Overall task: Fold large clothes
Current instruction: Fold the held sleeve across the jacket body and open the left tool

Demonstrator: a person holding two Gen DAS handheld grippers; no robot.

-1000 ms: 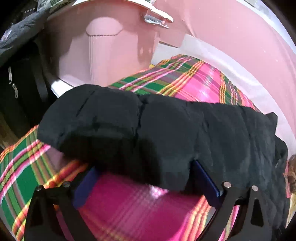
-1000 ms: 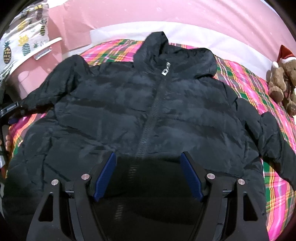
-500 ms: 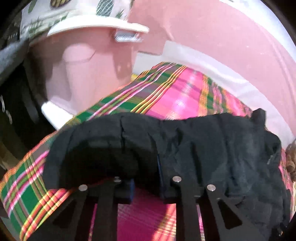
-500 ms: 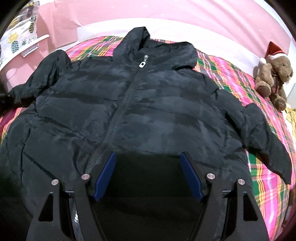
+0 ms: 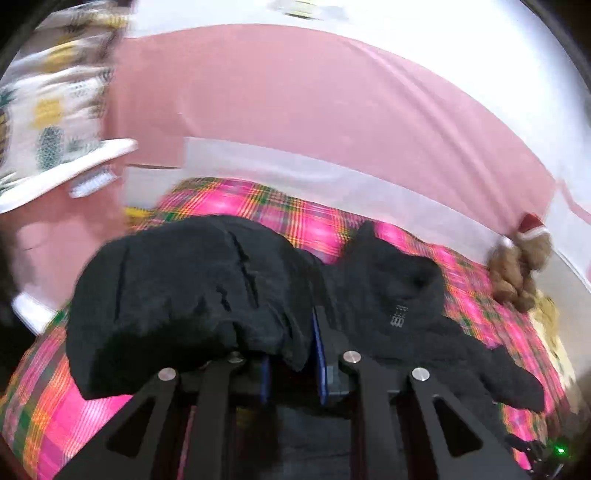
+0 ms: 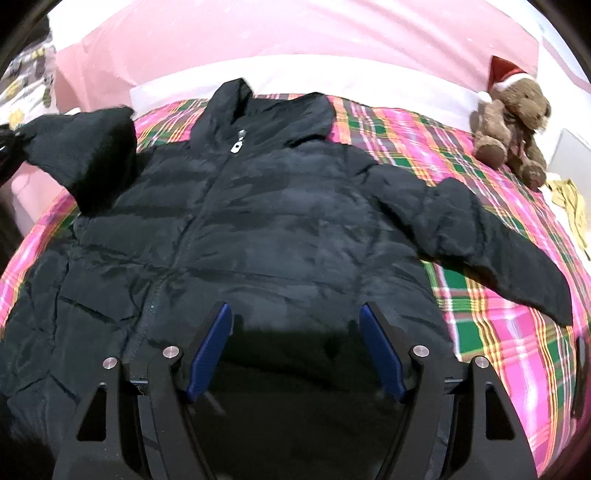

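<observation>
Only the right wrist view shows the whole black quilted puffer jacket (image 6: 258,229) spread zip-up on the pink plaid bed (image 6: 498,325) under the released right gripper (image 6: 295,347), whereas the left gripper (image 5: 291,354) is clenched on its raised sleeve (image 5: 184,288).

Left wrist camera sits low at the bed's left edge, right up against the black jacket (image 5: 388,295), its bunched sleeve (image 5: 184,295) filling the near field; it faces across the plaid blanket (image 5: 258,206) toward the pink wall (image 5: 314,110). Right wrist camera rides higher above the hem, tilted down, facing the collar, taking in the whole jacket (image 6: 277,221); both views share the jacket, the blanket (image 6: 498,332), the wall (image 6: 258,33) and the teddy bear (image 5: 517,266) (image 6: 513,122) far right.
</observation>
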